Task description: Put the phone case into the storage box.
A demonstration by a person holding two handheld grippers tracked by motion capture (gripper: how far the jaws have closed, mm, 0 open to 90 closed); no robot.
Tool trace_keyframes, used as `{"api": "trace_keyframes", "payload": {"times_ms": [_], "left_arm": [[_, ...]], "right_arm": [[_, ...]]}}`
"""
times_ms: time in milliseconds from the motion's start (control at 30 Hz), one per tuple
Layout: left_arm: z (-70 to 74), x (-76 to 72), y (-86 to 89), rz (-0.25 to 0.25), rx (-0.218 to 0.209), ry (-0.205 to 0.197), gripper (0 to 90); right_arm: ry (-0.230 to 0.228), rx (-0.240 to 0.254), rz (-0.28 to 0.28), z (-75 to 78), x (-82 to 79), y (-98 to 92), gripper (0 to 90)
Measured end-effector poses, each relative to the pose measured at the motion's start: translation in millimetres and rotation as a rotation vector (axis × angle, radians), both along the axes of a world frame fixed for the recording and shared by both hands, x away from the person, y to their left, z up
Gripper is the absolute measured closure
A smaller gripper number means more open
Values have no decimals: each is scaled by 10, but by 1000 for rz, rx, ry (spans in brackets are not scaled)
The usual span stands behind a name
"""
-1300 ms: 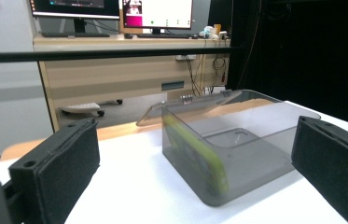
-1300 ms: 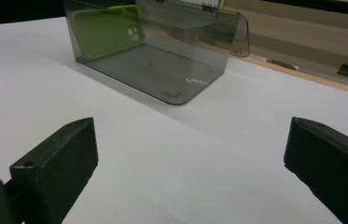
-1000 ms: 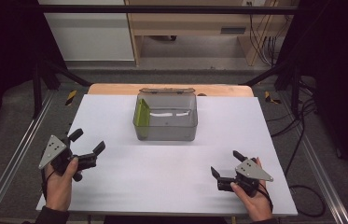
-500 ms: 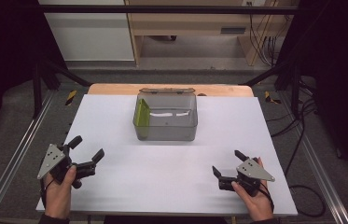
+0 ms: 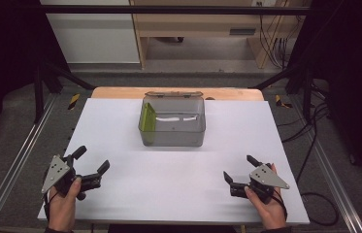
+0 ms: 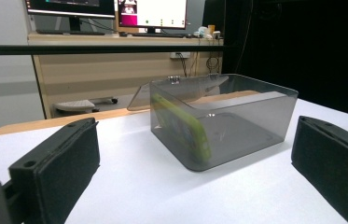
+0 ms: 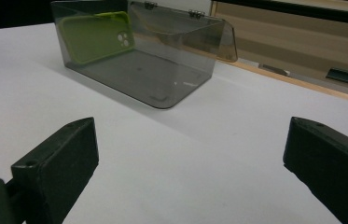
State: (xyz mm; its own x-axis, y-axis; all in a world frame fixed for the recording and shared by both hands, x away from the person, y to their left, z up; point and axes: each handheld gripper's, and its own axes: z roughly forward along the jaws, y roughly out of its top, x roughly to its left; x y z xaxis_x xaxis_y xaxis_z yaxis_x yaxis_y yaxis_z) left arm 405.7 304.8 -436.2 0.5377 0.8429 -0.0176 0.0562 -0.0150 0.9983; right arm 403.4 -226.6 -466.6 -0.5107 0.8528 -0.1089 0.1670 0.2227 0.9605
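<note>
A smoky clear plastic box (image 5: 172, 121) with its hinged lid swung back sits at the middle rear of the white table (image 5: 178, 194). Inside it a lime-green phone case (image 5: 147, 118) leans upright against the left wall; the same case (image 6: 183, 126) (image 7: 94, 37) shows through the box wall in both gripper views. My left gripper (image 5: 91, 162) is open near the front left corner, well short of the box (image 6: 223, 119). My right gripper (image 5: 239, 169) is open near the front right, also far from the box (image 7: 139, 56). Neither holds anything.
Black frame rails run along both table sides. A wooden strip (image 5: 120, 92) edges the table's rear. Beyond it stand a wooden desk (image 5: 203, 24) and cables on the floor at right.
My left gripper has drawn back toward the front edge and dropped lower. The right gripper has barely shifted. The box and case stayed put.
</note>
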Motion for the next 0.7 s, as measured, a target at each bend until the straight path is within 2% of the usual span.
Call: {"api": "trace_keyframes", "payload": {"times_ms": [267, 400, 700], "left_arm": [[-64, -57, -46, -15, 13, -11, 8], [-90, -92, -66, -16, -8, -20, 8], [-145, -119, -102, -10, 17, -30, 8]], "right_arm": [[-12, 25, -11, 3, 4, -110, 36], [-15, 38, -20, -2, 6, -184, 36], [-12, 46, -45, -24, 20, -280, 35]]}}
